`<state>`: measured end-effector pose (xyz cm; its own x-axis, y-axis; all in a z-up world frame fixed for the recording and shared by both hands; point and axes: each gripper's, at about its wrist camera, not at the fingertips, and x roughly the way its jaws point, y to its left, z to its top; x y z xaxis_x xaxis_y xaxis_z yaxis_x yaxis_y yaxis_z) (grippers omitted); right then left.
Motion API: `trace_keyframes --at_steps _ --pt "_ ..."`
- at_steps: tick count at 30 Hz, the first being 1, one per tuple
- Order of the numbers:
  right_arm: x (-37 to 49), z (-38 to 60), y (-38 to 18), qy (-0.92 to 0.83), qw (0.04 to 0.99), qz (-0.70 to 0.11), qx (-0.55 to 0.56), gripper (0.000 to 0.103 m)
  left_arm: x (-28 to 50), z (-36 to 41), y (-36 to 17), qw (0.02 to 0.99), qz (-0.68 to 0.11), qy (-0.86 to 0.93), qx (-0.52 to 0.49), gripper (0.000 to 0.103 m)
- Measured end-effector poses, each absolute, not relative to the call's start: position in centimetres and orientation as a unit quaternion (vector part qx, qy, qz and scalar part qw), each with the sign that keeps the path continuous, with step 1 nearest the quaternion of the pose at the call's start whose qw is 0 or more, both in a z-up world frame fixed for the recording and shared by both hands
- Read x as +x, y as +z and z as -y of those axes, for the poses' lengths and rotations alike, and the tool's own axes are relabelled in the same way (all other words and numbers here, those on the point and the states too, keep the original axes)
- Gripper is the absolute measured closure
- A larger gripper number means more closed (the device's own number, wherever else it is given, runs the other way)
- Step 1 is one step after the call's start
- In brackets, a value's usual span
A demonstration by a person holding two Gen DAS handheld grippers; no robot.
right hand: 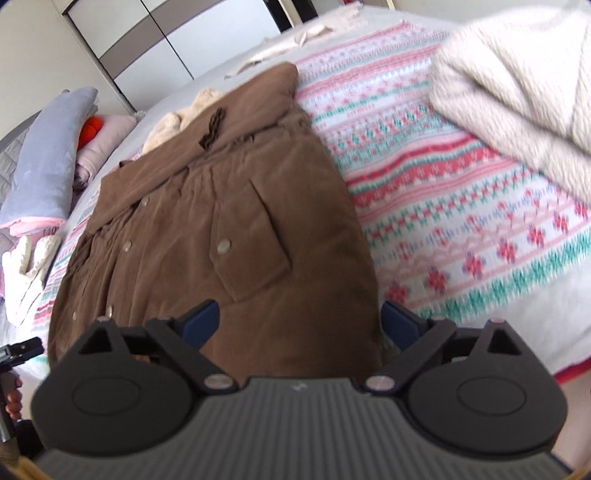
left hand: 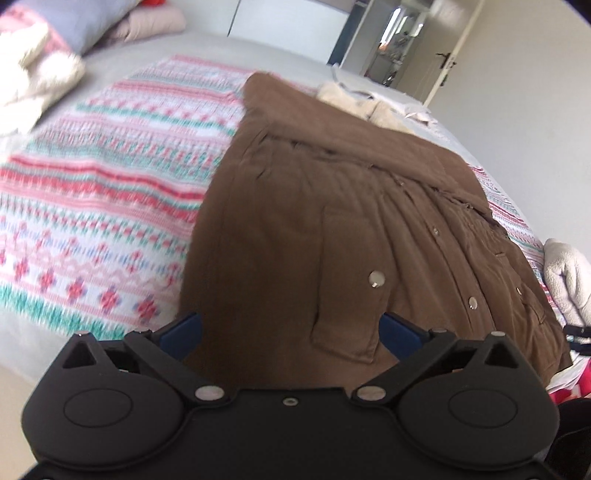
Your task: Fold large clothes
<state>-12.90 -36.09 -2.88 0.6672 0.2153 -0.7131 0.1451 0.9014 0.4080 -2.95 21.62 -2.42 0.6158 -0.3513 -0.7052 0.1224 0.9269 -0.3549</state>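
Observation:
A brown coat (left hand: pixel 332 206) with snap buttons and flap pockets lies flat on the bed, its cream fleece collar (left hand: pixel 354 99) at the far end. It also shows in the right wrist view (right hand: pixel 207 221). My left gripper (left hand: pixel 291 328) is open, its blue-padded fingers (left hand: pixel 184 332) spread over the coat's near hem at its left side. My right gripper (right hand: pixel 301 325) is open, fingers (right hand: pixel 201 325) spread over the hem at the coat's right side. Neither holds anything.
The bed carries a pink, red and green patterned blanket (left hand: pixel 110 177). A cream fluffy garment (right hand: pixel 517 81) lies to the right. Pillows and folded items (right hand: pixel 48 162) sit at the bed head. A wardrobe (right hand: pixel 155 33) and an open door (left hand: pixel 443 59) stand beyond.

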Motion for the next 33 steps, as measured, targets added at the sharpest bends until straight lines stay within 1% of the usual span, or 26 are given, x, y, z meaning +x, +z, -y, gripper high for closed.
trace_keyframes --at_steps 7,14,20,24,25,26,28,31,32,33 --pt "-13.8 38.1 -3.3 0.02 0.873 -0.414 0.257 0.008 -3.4 -25.2 -3.9 0.856 -0.456 -0.146 -0.194 0.0" --pt "-12.5 39.1 -4.4 0.037 0.844 -0.442 0.3 0.008 -3.2 -27.6 -6.1 0.8 -0.503 -0.176 -0.275 0.0" --pt "-12.0 39.0 -4.8 0.045 0.836 -0.453 0.306 0.007 -2.8 -27.2 -8.6 0.782 -0.551 -0.14 -0.256 0.001" --pt "-11.7 38.5 -4.9 0.046 0.837 -0.464 0.286 0.007 -2.9 -26.6 -8.6 0.786 -0.547 -0.15 -0.248 0.003" --pt "-11.6 38.3 -4.9 0.045 0.838 -0.466 0.279 0.007 -3.0 -26.3 -8.4 0.789 -0.541 -0.159 -0.245 0.008" --pt "-11.6 38.2 -4.9 0.045 0.84 -0.467 0.273 0.008 -3.0 -25.9 -8.2 0.791 -0.535 -0.169 -0.242 0.02" --pt "-11.6 37.8 -4.8 0.043 0.842 -0.47 0.261 0.011 -3.2 -25.5 -7.9 0.795 -0.532 -0.173 -0.233 0.025" --pt "-11.8 37.2 -4.6 0.033 0.848 -0.474 0.235 0.023 -3.8 -25.3 -7.5 0.797 -0.53 -0.173 -0.233 0.037" --pt "-12.0 37.1 -4.6 0.034 0.848 -0.475 0.233 0.032 -3.9 -25.6 -7.4 0.798 -0.528 -0.174 -0.235 0.044" --pt "-12.2 37.2 -4.6 0.041 0.846 -0.476 0.238 0.047 -3.8 -25.4 -7.4 0.799 -0.526 -0.174 -0.236 0.047"
